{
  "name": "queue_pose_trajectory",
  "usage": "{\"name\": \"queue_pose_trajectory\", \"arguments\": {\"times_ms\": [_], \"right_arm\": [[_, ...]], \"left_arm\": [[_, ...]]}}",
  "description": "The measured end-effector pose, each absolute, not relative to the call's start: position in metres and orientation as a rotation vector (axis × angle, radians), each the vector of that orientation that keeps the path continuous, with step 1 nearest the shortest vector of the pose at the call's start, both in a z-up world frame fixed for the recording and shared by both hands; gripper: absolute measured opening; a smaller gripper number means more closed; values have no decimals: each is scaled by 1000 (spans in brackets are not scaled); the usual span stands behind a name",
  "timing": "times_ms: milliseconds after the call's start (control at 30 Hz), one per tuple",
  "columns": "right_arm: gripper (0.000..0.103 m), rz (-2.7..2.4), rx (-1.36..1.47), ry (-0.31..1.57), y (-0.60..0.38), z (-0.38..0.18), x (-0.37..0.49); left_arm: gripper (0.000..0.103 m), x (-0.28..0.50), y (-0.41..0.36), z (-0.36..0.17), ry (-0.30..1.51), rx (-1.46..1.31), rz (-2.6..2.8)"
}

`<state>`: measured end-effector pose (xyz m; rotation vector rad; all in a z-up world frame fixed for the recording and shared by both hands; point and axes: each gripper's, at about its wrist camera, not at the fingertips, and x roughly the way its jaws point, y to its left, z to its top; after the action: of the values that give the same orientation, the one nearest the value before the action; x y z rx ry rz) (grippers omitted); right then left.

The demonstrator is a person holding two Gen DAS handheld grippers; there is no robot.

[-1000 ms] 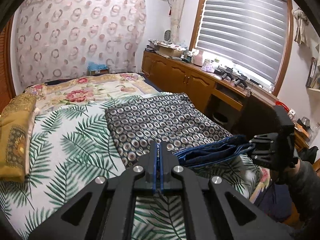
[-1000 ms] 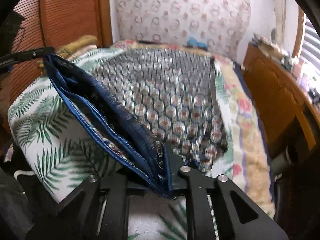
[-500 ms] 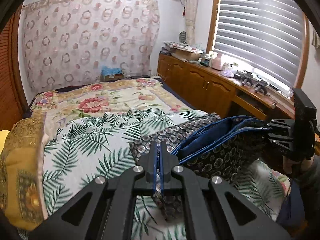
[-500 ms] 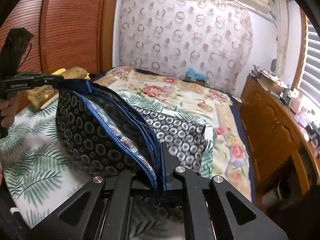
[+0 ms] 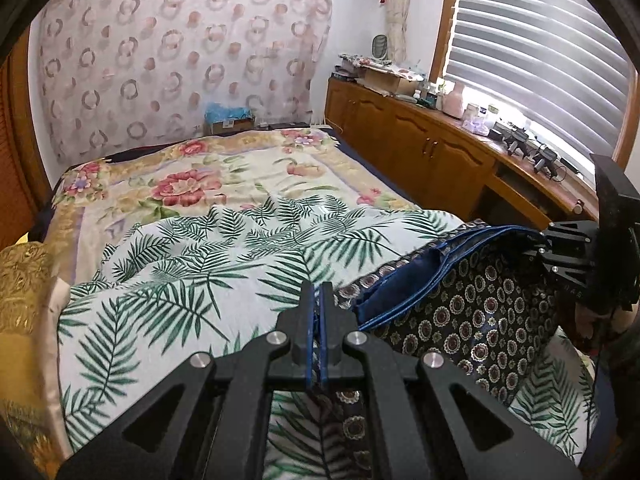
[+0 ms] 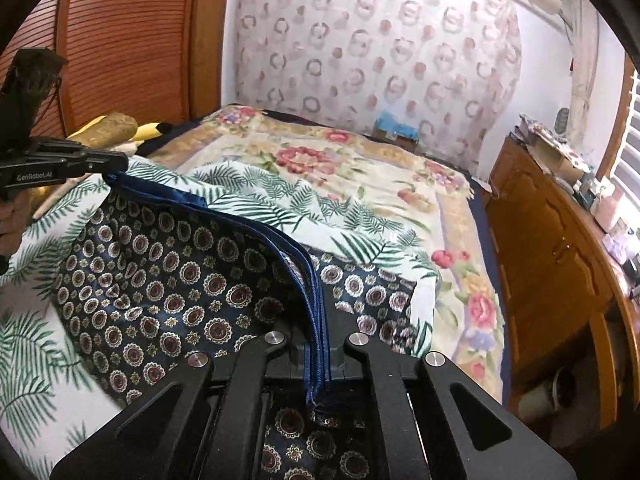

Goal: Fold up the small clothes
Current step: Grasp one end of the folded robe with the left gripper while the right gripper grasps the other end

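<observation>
Pinching one end of the blue-bound edge, the left gripper (image 5: 317, 344) is clamped on the dark navy medallion-print cloth with blue piping (image 5: 472, 312), and the right gripper (image 6: 318, 364) is clamped on the other end, so the layered cloth hangs between them above the near end of the bed. To fold it well, I judge both hands should hold level, keep the piped edges stacked, and lower the hanging part first so it lays flat without creasing. It looks thin, silky and limp, sagging in soft curves. Beneath lies a white palm-leaf print sheet (image 5: 192, 280), rumpled; beyond it a cream floral bedspread (image 5: 224, 176), then a ring-patterned sheer curtain (image 5: 168, 48).
</observation>
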<state>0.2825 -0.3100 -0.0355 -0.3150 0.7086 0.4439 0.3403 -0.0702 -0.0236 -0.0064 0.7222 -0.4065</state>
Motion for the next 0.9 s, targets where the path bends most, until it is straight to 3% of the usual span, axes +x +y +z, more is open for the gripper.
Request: {"name": "queue_pose_trajectory", "arguments": {"times_ms": [300,467,567,633,800,867,900], "right_arm": [[1,419,-303,796,-309,-66,313],[1,400,-301,802,-310,-67,319],[1,389,-289,797,-311,-65,319],[12,359,-283,784,-313,-60,319],[16,341,-248,723,-320,-37,306],[26,326,-246,705,-322,-26,298],[36,328,-241,700,-323,-21,293]], "left_arm": [[4,352,-67,-39,758,-10,-391],[39,346,-65,-41,774,17,-403],[45,342,-68,-47,808,38,-434],[49,341,-72,-53,820,52,-440],[50,353,-81,-71,876,60,-440],[50,358,-83,-76,887,73,-440],[50,361,-84,-78,892,74,-435]]}}
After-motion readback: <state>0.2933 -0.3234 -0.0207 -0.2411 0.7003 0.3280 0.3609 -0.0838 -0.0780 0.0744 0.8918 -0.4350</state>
